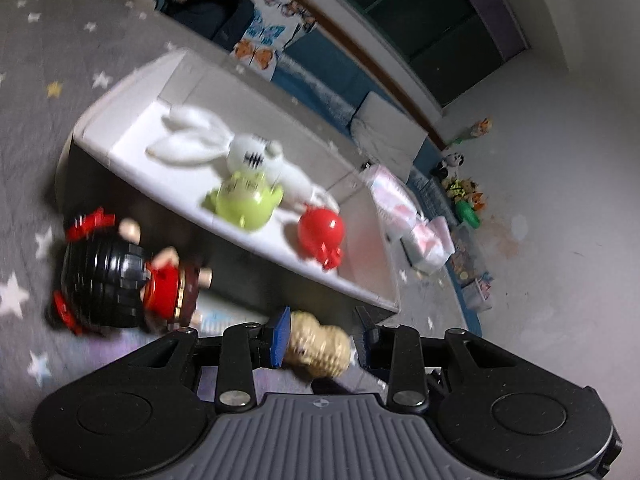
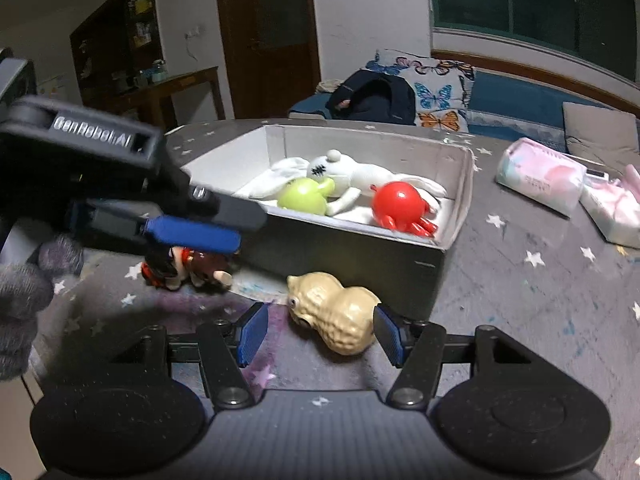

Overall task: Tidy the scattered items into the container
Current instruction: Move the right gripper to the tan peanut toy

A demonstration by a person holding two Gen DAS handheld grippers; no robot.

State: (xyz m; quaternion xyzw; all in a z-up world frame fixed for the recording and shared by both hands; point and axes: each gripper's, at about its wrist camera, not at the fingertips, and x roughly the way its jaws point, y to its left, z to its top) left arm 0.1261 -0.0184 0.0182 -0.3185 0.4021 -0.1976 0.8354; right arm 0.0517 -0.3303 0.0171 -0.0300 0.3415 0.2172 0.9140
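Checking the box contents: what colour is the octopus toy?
Red; the octopus toy shows best in the right wrist view.

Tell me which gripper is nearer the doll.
Left. The left gripper hangs just above the doll; the right gripper sits farther off, its fingers flanking the peanut toy.

The left gripper (image 1: 322,338), its blue-padded jaws apart, frames a tan peanut-shaped toy (image 1: 318,354) lying on the grey star-patterned rug (image 1: 60,48). A black-haired doll in red (image 1: 120,280) lies to the left. Beyond, a white-lined open box (image 1: 360,256) holds a white plush rabbit (image 1: 224,146), a green round toy (image 1: 244,202) and a red plastic octopus (image 1: 322,234)
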